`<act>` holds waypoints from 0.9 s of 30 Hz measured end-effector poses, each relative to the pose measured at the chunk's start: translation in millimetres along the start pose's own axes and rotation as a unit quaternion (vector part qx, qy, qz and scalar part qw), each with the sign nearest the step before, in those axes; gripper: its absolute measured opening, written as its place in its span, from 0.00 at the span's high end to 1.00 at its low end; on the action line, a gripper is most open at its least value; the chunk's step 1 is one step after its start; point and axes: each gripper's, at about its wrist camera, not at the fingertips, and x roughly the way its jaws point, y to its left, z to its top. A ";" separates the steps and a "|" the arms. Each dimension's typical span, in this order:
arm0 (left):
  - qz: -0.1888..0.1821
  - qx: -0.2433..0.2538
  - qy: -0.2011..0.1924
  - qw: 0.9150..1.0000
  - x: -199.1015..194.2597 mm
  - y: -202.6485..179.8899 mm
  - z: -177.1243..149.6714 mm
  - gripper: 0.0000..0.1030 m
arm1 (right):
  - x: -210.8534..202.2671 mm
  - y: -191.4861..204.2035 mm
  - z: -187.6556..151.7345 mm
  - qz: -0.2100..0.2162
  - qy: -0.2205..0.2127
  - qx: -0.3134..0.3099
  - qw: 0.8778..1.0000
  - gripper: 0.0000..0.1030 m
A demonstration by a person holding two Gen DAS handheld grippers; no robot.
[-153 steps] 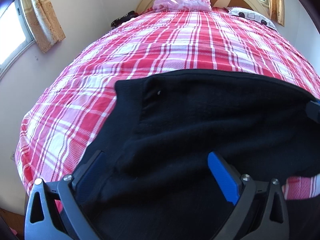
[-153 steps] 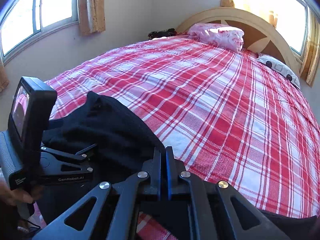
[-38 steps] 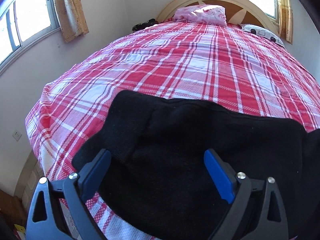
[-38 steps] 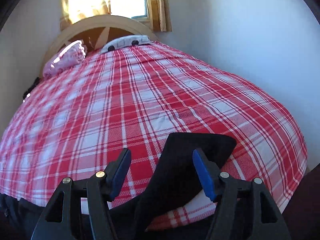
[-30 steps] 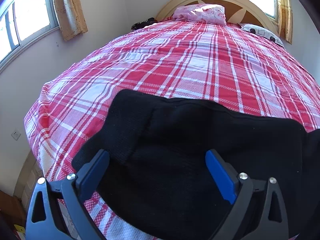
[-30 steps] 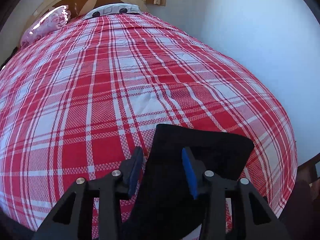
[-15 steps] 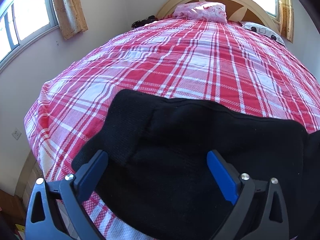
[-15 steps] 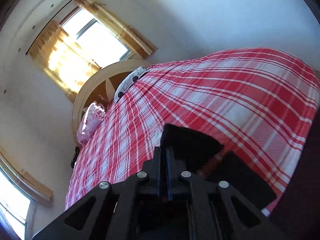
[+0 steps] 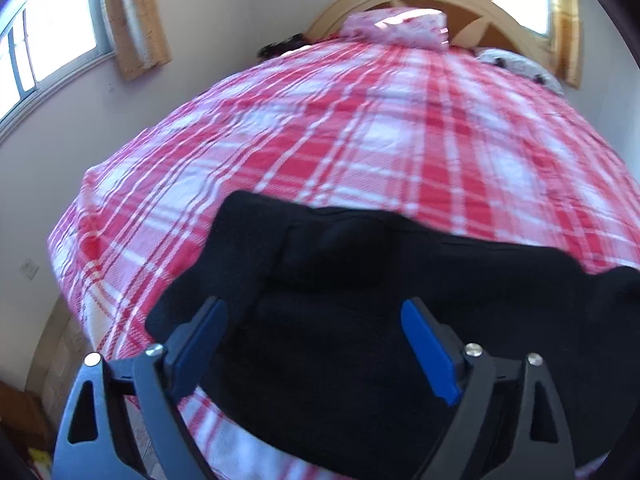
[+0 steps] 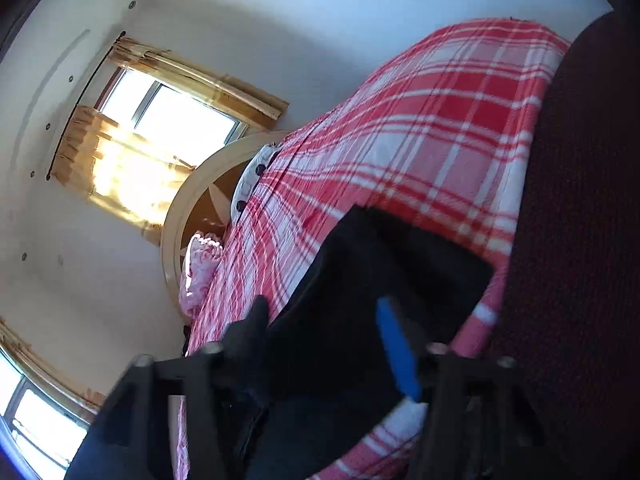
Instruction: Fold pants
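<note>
Black pants (image 9: 360,320) spread at foot edge of bed (image 9: 360,140). Left gripper (image 9: 314,340) held above cloth, jaws wide, nothing gripped. Right gripper (image 10: 332,344) tilted, jaws wide, leg end beneath. Edges best matched squarely before fold is pressed.

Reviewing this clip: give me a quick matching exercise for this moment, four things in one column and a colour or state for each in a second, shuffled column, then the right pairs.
Things:
1. pants
2. bedspread
3. left gripper
4. pillow at the headboard

Colours or states:
A. red and white plaid
B. pink
C. black, lying folded at the near end of the bed
D. open, fingers spread over the fabric

Pairs: 1-C, 2-A, 3-D, 4-B
</note>
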 end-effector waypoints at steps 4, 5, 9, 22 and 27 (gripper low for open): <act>-0.076 0.074 -0.047 0.993 -42.7 -45.2 -4.0 0.11 | 18.9 3.5 -29.4 0.035 0.046 0.027 0.998 0.29; -0.100 0.105 -0.061 0.988 -56.3 -64.5 -7.3 0.11 | 27.8 4.9 -35.9 0.038 0.057 0.023 0.997 0.29; -0.209 0.176 -0.067 0.960 -88.4 -125.8 -24.2 0.11 | 55.6 2.8 -51.7 0.053 0.098 0.037 0.993 0.38; -0.265 0.297 -0.014 0.917 -79.3 -256.0 -88.7 0.13 | 92.5 -14.4 -28.8 0.051 0.072 0.108 0.990 0.89; -0.279 0.294 0.000 0.914 -86.8 -253.0 -89.3 0.13 | 72.2 -9.6 -15.5 0.084 0.057 0.081 0.991 0.92</act>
